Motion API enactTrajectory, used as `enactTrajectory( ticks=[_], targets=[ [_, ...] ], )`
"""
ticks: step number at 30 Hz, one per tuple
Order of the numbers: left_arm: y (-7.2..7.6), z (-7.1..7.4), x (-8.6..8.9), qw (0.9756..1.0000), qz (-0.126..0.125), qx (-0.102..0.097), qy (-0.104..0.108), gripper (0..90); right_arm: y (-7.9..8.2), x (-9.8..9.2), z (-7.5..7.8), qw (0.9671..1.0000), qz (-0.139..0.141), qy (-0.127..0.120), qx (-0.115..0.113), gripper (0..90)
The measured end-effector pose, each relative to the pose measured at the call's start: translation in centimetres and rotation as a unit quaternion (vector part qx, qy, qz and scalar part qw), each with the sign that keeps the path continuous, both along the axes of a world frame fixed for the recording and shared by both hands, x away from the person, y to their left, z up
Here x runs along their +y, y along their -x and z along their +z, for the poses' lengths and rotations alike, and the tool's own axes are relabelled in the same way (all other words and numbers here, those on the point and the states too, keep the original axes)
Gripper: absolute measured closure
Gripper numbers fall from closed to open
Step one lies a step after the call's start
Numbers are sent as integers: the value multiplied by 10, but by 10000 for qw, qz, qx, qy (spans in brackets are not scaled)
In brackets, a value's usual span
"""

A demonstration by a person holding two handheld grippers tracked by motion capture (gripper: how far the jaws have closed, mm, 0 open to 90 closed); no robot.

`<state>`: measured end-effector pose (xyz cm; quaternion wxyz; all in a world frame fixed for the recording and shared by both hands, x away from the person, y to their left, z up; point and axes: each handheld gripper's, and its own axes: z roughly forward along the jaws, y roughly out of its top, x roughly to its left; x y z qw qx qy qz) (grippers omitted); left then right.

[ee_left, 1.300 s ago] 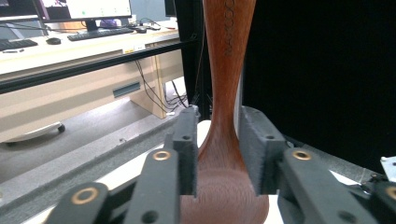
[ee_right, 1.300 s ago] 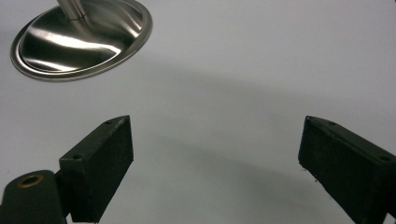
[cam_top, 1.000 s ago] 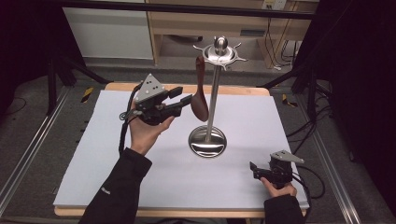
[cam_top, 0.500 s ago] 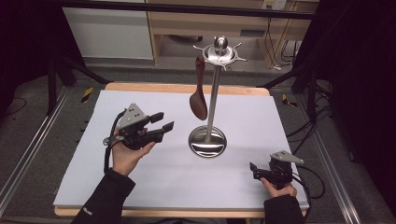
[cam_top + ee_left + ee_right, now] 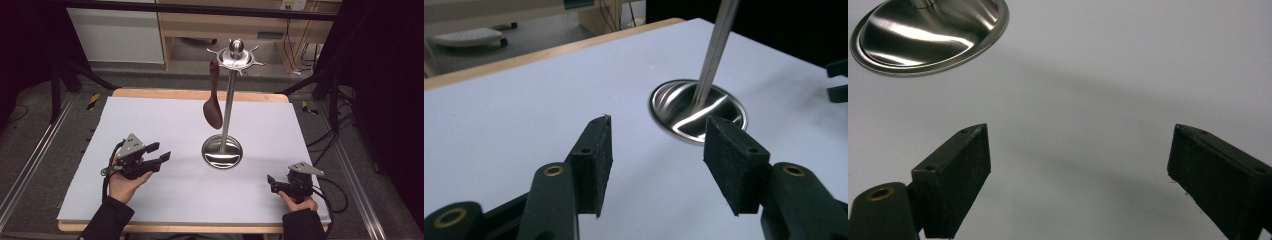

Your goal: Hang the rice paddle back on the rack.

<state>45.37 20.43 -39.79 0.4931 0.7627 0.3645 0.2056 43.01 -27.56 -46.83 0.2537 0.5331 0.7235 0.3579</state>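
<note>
Brown wooden spoon [image 5: 213,102] hanging by its handle from a hook on the crown of the metal stand [image 5: 229,95], bowl end down, just beside the pole and clear of the table. Stand upright on the white sheet [image 5: 150,120]; round polished base [image 5: 222,151] flat on it, a little right of centre.

Left gripper [image 5: 159,153] held low over the sheet, to the left of the base and apart from it, pointing toward it. Jaws just been opening; now well apart, nothing between them, bare white sheet in the gap in the left gripper view [image 5: 656,160]. Base and lower pole visible just beyond the pads [image 5: 599,150].

Right gripper [image 5: 270,182] low at the near right corner of the sheet, hand [image 5: 298,202] behind it. Jaws spread wide in the right gripper view [image 5: 1078,175], nothing held; base rim [image 5: 928,35] at upper left, well apart from the pads.

Both grippers far from the spoon.
</note>
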Motion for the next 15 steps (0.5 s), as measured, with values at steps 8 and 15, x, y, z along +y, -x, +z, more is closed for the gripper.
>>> enactTrajectory(
  ticks=[8,15],
  targets=[
    [5,-30,31,9984,480,275,-127,410,0,0,0,10000,-45,57,48,106],
    [10,-51,57,9946,926,452,-155,385,0,0,-1,9998,-103,143,89,109]
  ],
)
